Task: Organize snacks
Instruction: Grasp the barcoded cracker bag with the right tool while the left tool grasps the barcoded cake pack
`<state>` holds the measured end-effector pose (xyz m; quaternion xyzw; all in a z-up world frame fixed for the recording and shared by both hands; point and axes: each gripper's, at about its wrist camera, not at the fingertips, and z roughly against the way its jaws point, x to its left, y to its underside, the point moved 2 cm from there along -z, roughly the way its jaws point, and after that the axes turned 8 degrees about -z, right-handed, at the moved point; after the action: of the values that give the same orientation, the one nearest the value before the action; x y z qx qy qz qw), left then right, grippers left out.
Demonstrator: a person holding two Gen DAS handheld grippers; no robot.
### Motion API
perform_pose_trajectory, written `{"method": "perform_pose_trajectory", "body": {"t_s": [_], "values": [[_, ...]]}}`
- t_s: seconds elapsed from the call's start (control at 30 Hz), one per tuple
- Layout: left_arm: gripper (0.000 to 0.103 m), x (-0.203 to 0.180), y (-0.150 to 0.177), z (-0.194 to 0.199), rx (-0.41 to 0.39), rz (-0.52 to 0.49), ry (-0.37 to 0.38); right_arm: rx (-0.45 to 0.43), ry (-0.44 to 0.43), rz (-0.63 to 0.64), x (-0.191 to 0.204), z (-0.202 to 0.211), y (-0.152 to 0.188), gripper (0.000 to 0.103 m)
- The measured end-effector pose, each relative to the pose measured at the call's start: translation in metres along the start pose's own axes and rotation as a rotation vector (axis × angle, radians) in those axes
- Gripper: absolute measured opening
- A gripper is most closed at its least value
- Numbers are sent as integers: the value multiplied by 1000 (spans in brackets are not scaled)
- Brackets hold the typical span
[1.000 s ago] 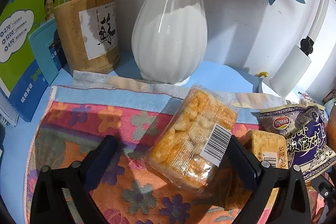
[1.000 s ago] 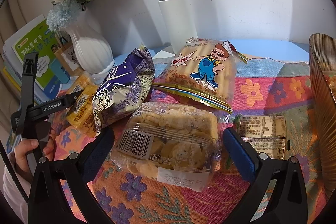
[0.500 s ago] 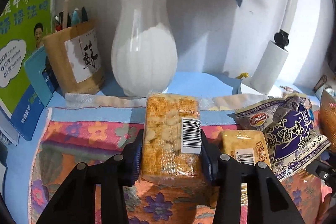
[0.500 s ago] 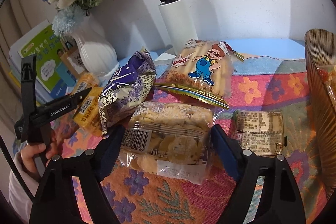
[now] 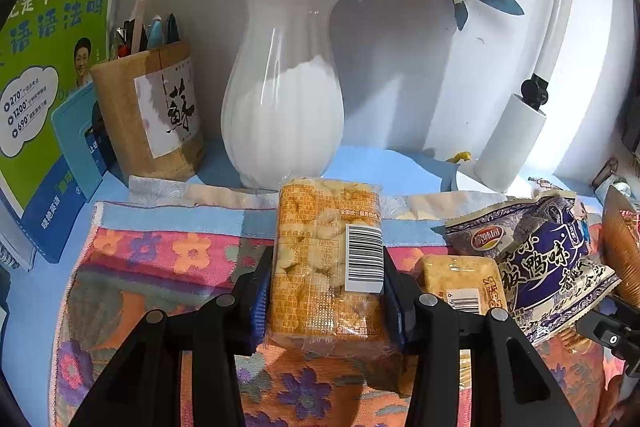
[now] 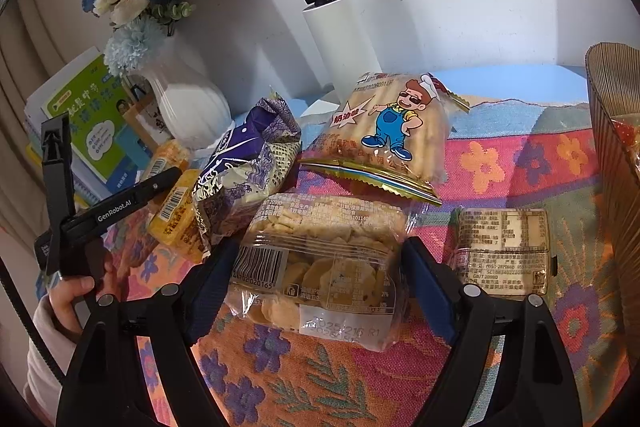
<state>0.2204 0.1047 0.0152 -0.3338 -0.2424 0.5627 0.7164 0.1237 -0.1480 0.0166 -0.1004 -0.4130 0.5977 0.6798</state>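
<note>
My left gripper (image 5: 326,291) is shut on an orange cracker pack with a barcode (image 5: 326,259) and holds it just above the flowered cloth (image 5: 160,259). A second orange pack (image 5: 460,279) and a purple snack bag (image 5: 540,259) lie to its right. My right gripper (image 6: 320,267) is shut on a clear pack of round crackers (image 6: 324,255) on the cloth (image 6: 500,163). Behind it lie a cartoon-chef biscuit bag (image 6: 392,135), the purple bag (image 6: 248,171) and a small clear packet (image 6: 504,251). The left gripper also shows in the right wrist view (image 6: 160,183).
A white vase with blue flowers (image 5: 284,99), a pen holder (image 5: 152,111) and books (image 5: 44,75) stand at the back left. A white cylinder with a black cap (image 6: 340,39) stands by the wall. A brown woven basket (image 6: 612,131) stands at the right edge.
Both grippers closed from wide open onto their packs. The left one turned the orange pack straight and raised it a little; the right jaws moved in against the clear cracker pack.
</note>
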Motion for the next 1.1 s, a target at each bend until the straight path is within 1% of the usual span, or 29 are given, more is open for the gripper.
{"method": "perform_pose_trajectory", "body": {"t_s": [0.63, 0.8, 0.93, 1.1], "values": [[45, 0, 0, 1, -3, 13, -4, 9, 10, 8, 2, -6, 0, 86], [45, 4, 1, 1, -2, 36, 0, 9, 16, 13, 2, -8, 0, 85], [45, 7, 2, 1, 0, 54, 7, 7, 38, 34, 7, -9, 1, 84], [45, 10, 2, 0, 0, 72, 15, 6, 8, 4, 1, -8, 0, 84]]}}
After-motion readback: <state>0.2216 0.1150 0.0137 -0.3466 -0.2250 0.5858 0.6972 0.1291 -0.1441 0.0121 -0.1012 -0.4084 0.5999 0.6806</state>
